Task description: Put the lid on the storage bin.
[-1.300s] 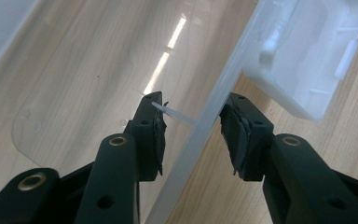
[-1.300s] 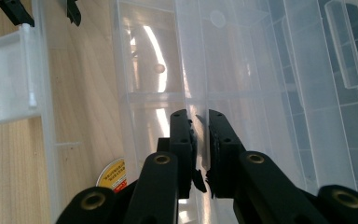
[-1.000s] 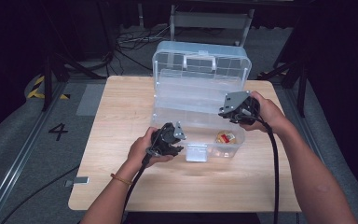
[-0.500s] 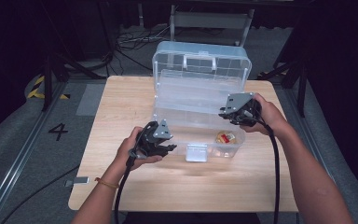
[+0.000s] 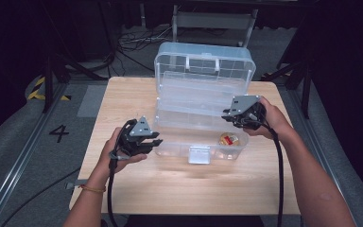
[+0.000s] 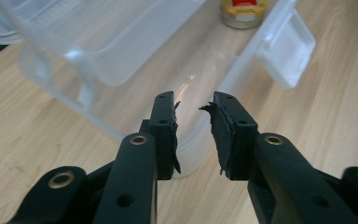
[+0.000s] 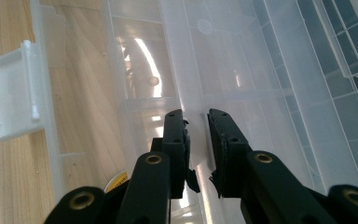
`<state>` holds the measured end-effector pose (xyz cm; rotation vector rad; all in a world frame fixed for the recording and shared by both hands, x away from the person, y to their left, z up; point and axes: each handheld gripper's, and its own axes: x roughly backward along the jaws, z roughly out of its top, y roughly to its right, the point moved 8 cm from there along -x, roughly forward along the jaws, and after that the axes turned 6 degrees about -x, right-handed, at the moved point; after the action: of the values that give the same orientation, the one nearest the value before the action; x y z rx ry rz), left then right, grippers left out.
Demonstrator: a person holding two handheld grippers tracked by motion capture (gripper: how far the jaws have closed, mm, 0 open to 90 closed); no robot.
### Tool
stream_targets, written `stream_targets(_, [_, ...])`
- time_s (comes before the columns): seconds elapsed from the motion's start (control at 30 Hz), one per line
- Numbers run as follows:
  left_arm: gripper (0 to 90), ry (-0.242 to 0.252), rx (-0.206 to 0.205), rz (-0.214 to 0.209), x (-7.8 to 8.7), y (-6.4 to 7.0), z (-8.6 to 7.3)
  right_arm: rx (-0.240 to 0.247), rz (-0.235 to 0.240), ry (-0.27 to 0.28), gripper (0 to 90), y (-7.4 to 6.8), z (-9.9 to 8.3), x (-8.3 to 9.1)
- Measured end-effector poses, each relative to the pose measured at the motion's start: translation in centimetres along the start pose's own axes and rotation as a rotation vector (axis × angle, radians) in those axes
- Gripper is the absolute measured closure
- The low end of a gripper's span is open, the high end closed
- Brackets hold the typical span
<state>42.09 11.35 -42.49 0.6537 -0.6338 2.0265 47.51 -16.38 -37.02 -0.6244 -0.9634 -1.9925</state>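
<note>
**A:** Dark floor and cables ring the wooden table point(image 5: 123, 94); what sits on it?

**B:** A clear plastic box point(image 5: 199, 137) stands mid-table, toward the far edge, its lid point(image 5: 204, 64) thrown back upright. Its long axis runs side to side across the table. A small yellow-lidded jar point(image 5: 229, 139) lies in the box's near right corner, behind the front latch point(image 5: 198, 154).

**A:** And the grippers?

**B:** The left gripper point(image 5: 147, 142) hovers just beside the box's left end, near the front corner. Its own view shows the left gripper point(image 6: 193, 109) with jaws parted by a narrow gap, holding nothing, the corner of the box wall right ahead. The right gripper point(image 5: 230, 116) hangs over the box's right side, above the inner tray point(image 7: 242, 70); the right gripper point(image 7: 196, 123) likewise stands slightly apart, gripping nothing.

**A:** Which is closer to the jar?

**B:** The right one, seemingly; the jar lies just below and toward the near edge from it. The left has the whole box length between.

**A:** Room to move?

**B:** Bare wood along the near edge and left side; the raised lid blocks the far side.
</note>
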Motion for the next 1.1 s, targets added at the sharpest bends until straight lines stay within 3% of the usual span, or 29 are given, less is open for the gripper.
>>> stream_targets(0.27, [76.6,0.002,0.033,0.057,0.4,-2.6,-1.4,-0.002,0.000,0.004,77.6,-0.2,-0.1,0.1])
stream_targets(0.4, [77.5,0.010,0.085,0.089,0.2,-4.1,-1.6,-0.007,-0.001,0.008,77.5,-0.2,-0.2,0.1])
stream_targets(0.6, [81.2,0.077,0.123,0.146,0.0,-6.6,-0.9,-0.003,0.001,0.011,77.4,-0.3,-0.2,0.1])
stream_targets(0.63, [81.6,0.099,0.139,0.139,0.0,-7.0,-0.6,-0.003,0.000,0.011,77.4,-0.3,-0.2,0.1])
stream_targets(0.83, [88.1,0.141,0.141,0.134,-0.1,-8.1,0.4,-0.001,-0.001,0.006,77.4,-0.5,-0.3,0.1])
stream_targets(0.9, [89.7,0.169,0.150,0.102,-0.2,-8.3,0.9,0.000,-0.003,0.007,77.2,-0.5,-0.3,0.1])
stream_targets(0.93, [89.9,0.170,0.134,0.119,-0.1,-8.5,1.0,0.000,-0.003,0.006,77.3,-0.6,-0.3,0.1])
stream_targets(1.03, [90.0,0.163,0.139,0.119,-0.3,-9.0,1.4,0.003,-0.003,0.003,77.1,-0.7,-0.3,0.1])
stream_targets(1.1, [90.0,0.184,0.150,0.105,-0.3,-9.3,1.9,0.004,-0.004,0.001,76.9,-0.8,-0.3,0.1])
